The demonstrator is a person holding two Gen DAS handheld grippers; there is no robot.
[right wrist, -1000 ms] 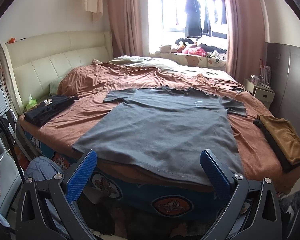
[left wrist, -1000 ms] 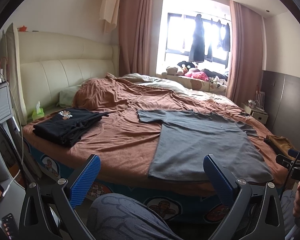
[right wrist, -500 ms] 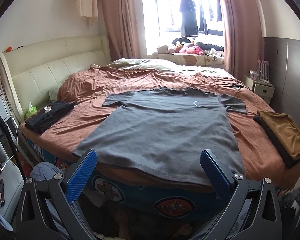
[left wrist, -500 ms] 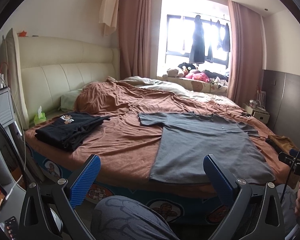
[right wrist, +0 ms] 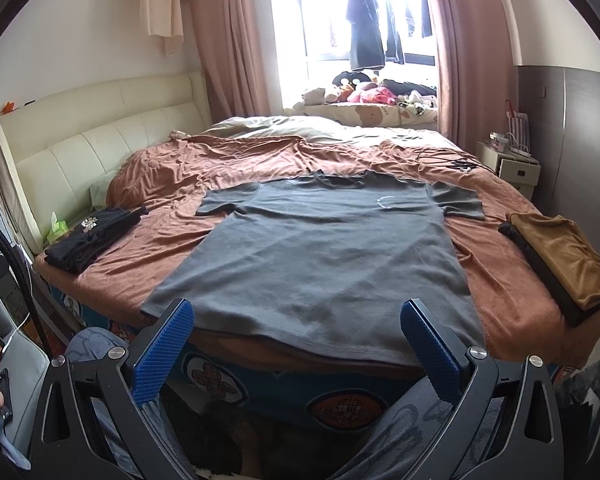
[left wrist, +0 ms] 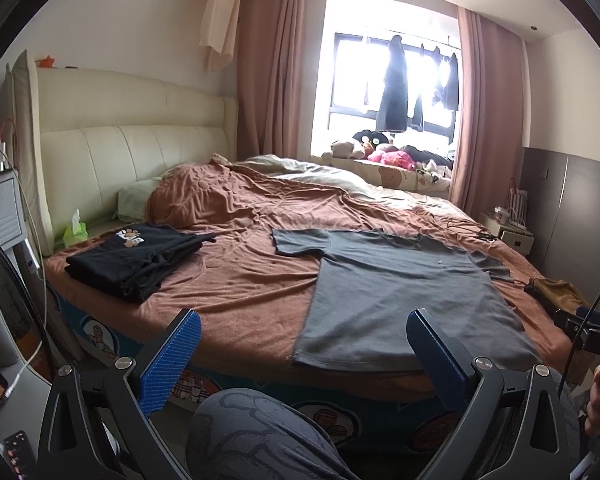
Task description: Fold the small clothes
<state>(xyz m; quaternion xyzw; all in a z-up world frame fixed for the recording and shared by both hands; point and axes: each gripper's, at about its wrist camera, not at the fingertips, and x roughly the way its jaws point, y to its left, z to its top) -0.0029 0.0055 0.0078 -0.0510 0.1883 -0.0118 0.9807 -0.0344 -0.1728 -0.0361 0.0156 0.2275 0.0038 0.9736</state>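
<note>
A grey T-shirt (right wrist: 320,252) is spread flat, front up, on the brown blanket (right wrist: 236,168) of the bed, its hem reaching the near edge and its collar pointed toward the window. To the left of the shirt a folded black garment (left wrist: 136,260) is seen near the headboard; to the right of it a folded tan garment (right wrist: 568,252) is laid. The left gripper (left wrist: 304,352) and the right gripper (right wrist: 296,344) are both held short of the shirt's hem, jaws spread wide, with nothing grasped between them.
</note>
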